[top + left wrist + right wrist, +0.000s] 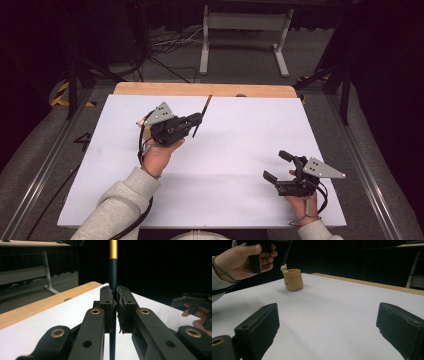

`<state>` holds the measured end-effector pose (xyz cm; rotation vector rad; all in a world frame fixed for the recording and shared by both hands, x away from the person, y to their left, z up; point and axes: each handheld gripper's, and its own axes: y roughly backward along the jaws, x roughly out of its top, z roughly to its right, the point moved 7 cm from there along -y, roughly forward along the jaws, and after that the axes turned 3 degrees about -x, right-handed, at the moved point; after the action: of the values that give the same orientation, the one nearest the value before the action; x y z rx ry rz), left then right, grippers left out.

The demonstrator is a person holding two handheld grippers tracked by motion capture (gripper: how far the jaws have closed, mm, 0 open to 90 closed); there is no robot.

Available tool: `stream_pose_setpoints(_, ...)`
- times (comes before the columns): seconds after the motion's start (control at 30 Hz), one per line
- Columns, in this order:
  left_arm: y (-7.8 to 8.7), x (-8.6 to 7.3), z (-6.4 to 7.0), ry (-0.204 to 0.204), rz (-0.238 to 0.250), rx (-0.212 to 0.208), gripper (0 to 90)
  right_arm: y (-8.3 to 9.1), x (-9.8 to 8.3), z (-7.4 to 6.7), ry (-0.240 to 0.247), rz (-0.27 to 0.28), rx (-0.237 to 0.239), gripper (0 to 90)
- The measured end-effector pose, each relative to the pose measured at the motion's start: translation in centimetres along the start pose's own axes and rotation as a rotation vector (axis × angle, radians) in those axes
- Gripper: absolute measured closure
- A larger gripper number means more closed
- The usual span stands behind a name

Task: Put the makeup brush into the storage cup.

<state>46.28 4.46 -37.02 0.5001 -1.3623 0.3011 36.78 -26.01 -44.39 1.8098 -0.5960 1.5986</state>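
The left gripper has its jaws pressed together on a thin dark stick, which has a golden band higher up. In the high view this gripper is at about 10 o'clock on the white table, and the stick rises tilted toward 12 o'clock. The right gripper rests near 4 o'clock with its jaws wide apart and nothing between them.

In the right gripper view a small tan pot stands upright on the table, just under the left hand. The lower end of the stick reaches down to the rim of the pot, where a small pale knob sits; I cannot tell if it is inside.

I judge that the picking up is done, and that lowering the stick into the pot and letting it go is left.
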Motion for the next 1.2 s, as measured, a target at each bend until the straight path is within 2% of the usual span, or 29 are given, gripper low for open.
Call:
stream_pose_setpoints(0.67,2.5,1.0,-3.7,0.023,0.005,0.091,83.2,0.0,-0.1,0.0,0.000,-0.002,0.001,4.9)
stream_pose_setpoints(1.2,4.3,1.1,-6.9,0.032,0.018,0.208,83.3,0.1,0.0,-0.1,0.002,0.000,0.002,5.0)
